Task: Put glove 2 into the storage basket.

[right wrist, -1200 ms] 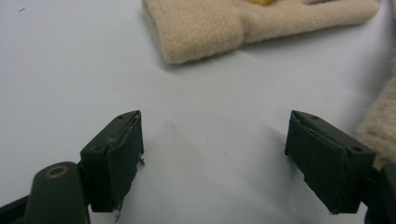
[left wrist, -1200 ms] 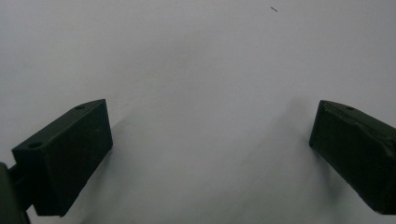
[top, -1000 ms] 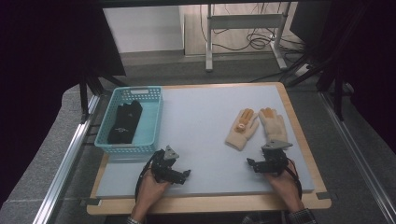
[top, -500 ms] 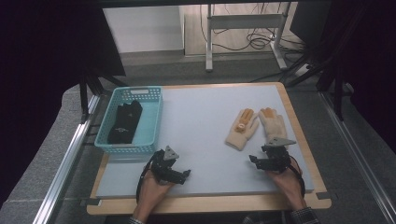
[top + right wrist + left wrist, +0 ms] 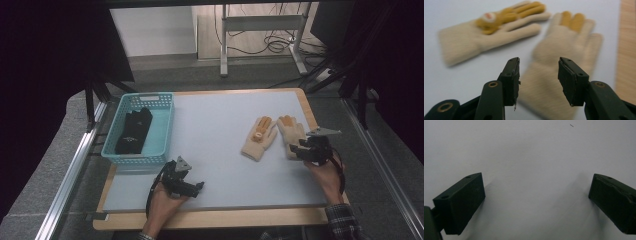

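Two cream knit gloves with orange fingers lie on the grey mat (image 5: 220, 150), one (image 5: 260, 139) to the left of the other (image 5: 291, 129). My right gripper (image 5: 299, 150) hovers at the cuff of the right glove (image 5: 554, 50). Its jaws have just been closing and stand part open (image 5: 538, 75); the cuff shows in the gap beyond them, with neither pad pressing on it. The left glove (image 5: 474, 42) lies farther off. Near the front edge, my left gripper (image 5: 192, 187) rests wide open (image 5: 536, 202) over bare mat, with nothing between its jaws.
A teal plastic basket (image 5: 165, 130) stands at the mat's left side with dark black cloth items (image 5: 134, 131) inside. The wooden table edge (image 5: 310, 112) runs just right of the gloves. Metal rails flank the table on both sides.
My right gripper has moved away from the front edge to the right glove's cuff, and its jaws have narrowed. The left gripper and both gloves have stayed in place.
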`<state>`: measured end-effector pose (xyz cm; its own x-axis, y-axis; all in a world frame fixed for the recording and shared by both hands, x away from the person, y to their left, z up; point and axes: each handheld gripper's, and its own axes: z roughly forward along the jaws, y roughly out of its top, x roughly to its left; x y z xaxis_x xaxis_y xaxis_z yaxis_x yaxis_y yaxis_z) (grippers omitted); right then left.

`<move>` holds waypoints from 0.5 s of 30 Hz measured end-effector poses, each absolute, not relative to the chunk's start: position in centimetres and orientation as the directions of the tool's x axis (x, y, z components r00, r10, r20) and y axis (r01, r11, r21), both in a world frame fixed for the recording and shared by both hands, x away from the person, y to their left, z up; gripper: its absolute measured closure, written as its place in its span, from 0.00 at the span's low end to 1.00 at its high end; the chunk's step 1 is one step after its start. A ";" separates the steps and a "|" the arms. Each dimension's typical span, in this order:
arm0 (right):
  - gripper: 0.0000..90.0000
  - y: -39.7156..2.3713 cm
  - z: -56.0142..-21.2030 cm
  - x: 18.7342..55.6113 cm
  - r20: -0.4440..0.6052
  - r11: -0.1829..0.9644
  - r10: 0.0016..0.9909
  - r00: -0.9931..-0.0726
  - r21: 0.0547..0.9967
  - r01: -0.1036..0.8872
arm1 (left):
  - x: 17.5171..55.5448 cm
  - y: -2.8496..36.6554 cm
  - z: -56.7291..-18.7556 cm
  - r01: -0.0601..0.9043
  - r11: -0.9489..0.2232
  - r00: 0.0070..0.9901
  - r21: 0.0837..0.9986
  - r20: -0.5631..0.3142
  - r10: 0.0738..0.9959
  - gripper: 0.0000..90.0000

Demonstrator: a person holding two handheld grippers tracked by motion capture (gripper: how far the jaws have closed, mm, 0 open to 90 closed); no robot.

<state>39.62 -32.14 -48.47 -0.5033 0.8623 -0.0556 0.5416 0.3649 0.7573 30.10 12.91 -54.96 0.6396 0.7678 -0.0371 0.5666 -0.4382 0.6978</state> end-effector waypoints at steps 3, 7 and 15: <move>0.57 -33.1 -48.6 41.1 -0.079 0.367 0.874 -0.479 0.754 0.545 | 30.1 12.9 -55.0 0.566 -0.438 0.640 0.698 -0.037 0.768 0.01; 0.46 -33.6 -49.0 42.9 -0.055 0.346 0.878 -0.475 0.757 0.554 | 30.1 12.9 -55.0 0.566 -0.438 0.640 0.698 -0.037 0.768 0.01; 0.35 -32.4 -50.6 45.1 -0.078 0.410 0.847 -0.525 0.725 0.554 | 30.1 12.9 -55.0 0.567 -0.436 0.639 0.699 -0.038 0.769 0.01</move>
<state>45.08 -32.38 -50.65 -0.5252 0.8474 -0.0778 0.5536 0.4097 0.7250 30.10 12.91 -54.97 0.6386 0.7686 -0.0377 0.5665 -0.4363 0.6990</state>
